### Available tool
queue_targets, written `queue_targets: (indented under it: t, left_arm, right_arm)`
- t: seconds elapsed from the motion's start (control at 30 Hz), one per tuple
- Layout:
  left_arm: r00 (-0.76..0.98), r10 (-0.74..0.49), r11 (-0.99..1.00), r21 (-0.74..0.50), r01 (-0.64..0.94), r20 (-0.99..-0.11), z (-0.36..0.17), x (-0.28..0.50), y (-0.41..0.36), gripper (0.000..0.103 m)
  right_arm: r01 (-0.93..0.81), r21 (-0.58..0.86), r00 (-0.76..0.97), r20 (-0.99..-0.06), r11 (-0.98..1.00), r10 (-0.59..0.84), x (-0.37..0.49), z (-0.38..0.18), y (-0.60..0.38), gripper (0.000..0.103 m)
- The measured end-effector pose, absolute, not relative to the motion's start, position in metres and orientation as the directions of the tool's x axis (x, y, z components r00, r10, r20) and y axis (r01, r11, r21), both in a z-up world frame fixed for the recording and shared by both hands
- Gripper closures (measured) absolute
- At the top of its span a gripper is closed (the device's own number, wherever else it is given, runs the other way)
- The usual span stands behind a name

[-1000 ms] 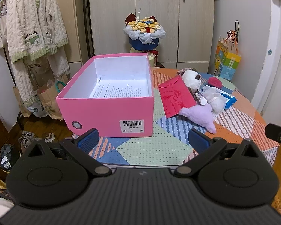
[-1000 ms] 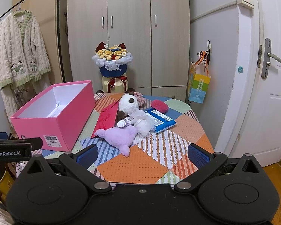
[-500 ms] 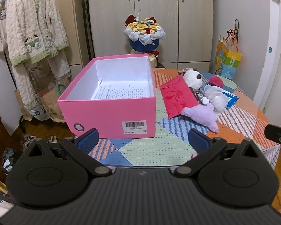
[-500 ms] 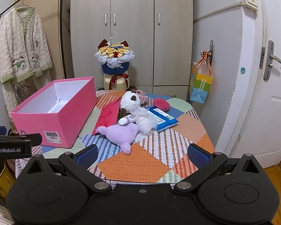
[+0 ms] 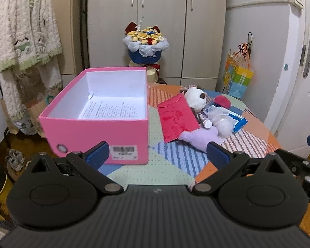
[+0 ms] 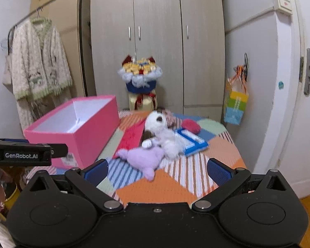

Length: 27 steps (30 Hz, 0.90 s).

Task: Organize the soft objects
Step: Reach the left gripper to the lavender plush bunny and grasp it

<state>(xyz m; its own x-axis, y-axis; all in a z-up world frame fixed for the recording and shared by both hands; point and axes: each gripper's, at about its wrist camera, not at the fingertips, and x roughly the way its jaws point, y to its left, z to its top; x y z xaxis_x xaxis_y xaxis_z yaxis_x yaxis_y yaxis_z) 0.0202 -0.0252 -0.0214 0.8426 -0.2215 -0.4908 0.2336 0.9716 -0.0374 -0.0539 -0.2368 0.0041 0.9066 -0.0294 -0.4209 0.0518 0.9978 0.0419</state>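
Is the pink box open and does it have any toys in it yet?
Open, no lid. The pink box holds only a printed paper sheet; no toys.

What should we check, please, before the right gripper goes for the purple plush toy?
1. Right gripper open and holding nothing: ok.
2. Left gripper open and holding nothing: ok.
3. Purple plush toy free on top: ok; nothing lies over it, though its far end touches the white plush.
4. Pink box open to receive toys: ok; only a printed sheet lies on its floor.
5. Path from right gripper to the toy clear: ok; only patchwork tablecloth lies between.
6. Toy's underside snagged on the red envelope: cannot tell.
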Motion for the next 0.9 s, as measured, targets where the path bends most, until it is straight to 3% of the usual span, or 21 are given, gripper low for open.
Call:
queue_targets:
  t: [0.13,0.23,0.4,0.67,0.9]
  left_arm:
    - [0.853,-0.216,0.969,0.005,0.249,-0.475,-0.037,0.038,-0.042,0.002]
    - [0.833,-0.287,0.952,-0.048,0.301,-0.474,-0.049,0.055,-0.049,0.002]
    - [0.799,-0.375,0.916,-0.054,0.398,-0.471,-0.056,0.079,-0.074,0.003]
    - [0.715,-0.440,0.853,-0.003,0.522,-0.544,-0.074,0.128,-0.119,0.006]
    - [0.628,-0.472,0.820,-0.046,0.571,-0.618,-0.092,0.165,-0.128,0.020]
  right_arm:
    - [0.019,0.072,0.918,-0.396,0.997,0.011,-0.036,-0.017,-0.251,0.000]
    - [-0.018,0.120,0.916,-0.396,0.993,0.064,-0.018,-0.035,-0.263,0.000]
    - [-0.086,0.054,0.902,-0.419,0.995,0.101,0.016,-0.060,-0.264,0.002]
    - [-0.239,0.083,0.852,-0.460,0.968,0.250,0.072,-0.089,-0.267,0.005]
    - [-0.288,0.094,0.812,-0.504,0.953,0.295,0.104,-0.108,-0.258,0.006]
